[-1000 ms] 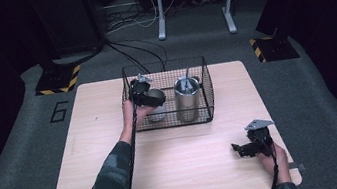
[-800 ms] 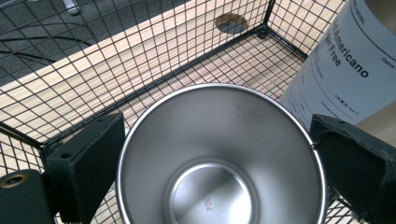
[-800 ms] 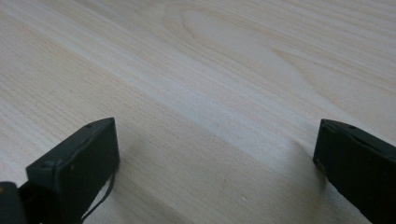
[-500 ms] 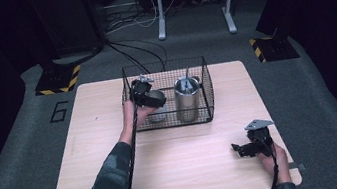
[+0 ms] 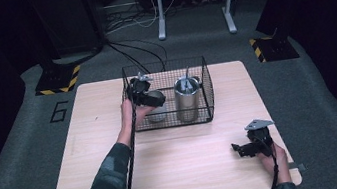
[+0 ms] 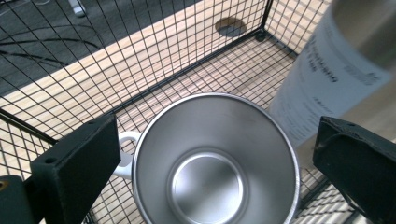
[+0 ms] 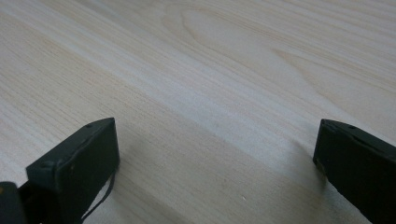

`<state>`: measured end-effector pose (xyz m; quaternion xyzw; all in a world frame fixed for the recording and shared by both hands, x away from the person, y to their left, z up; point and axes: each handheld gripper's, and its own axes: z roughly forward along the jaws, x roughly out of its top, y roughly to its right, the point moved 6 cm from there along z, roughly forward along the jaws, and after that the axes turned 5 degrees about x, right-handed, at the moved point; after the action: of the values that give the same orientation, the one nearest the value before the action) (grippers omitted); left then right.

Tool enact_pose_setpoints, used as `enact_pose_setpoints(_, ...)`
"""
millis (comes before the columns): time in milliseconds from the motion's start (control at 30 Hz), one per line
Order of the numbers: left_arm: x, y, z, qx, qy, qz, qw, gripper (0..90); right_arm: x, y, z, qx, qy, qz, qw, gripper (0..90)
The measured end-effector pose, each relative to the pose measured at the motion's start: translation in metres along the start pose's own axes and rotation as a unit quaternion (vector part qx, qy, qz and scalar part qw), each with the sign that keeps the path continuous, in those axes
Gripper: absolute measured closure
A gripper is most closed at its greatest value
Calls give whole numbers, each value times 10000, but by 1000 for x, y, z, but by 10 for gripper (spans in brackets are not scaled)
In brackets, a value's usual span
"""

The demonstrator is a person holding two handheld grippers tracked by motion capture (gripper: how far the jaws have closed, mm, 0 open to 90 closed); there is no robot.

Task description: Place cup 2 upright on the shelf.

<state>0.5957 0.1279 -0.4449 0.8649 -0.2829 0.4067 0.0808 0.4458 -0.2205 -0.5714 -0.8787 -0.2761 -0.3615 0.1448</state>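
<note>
Steel mug [image 6: 215, 161], round, shiny and upright in the black wire basket [image 5: 203, 86] beside the tall steel canister [image 5: 187, 99], sits directly below our released left tongs [image 6: 215, 154], mouth up between the jaws, while our right tongs [image 7: 215, 154] rest released on the wooden surface [image 5: 186, 157], well apart.

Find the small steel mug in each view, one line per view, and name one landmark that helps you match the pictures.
High view: the steel mug stands in the left half of the wire basket, under the left gripper.
Left gripper view: the mug sits bottom centre, seen from above, between the open jaws.
Right gripper view: not in it; bare table lies between the jaws.
Shared landmark: the tall steel canister beside the mug.
</note>
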Motion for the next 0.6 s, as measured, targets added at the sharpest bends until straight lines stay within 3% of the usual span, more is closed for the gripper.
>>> enact_pose_setpoints(200,0,6,-18,-155,165,63,9997,9,0,0,0,0,1,-1,10000,0)
enact_pose_setpoints(600,-15,17,-61,-211,537,225,9981,2,0,0,0,0,1,1,10000,0)
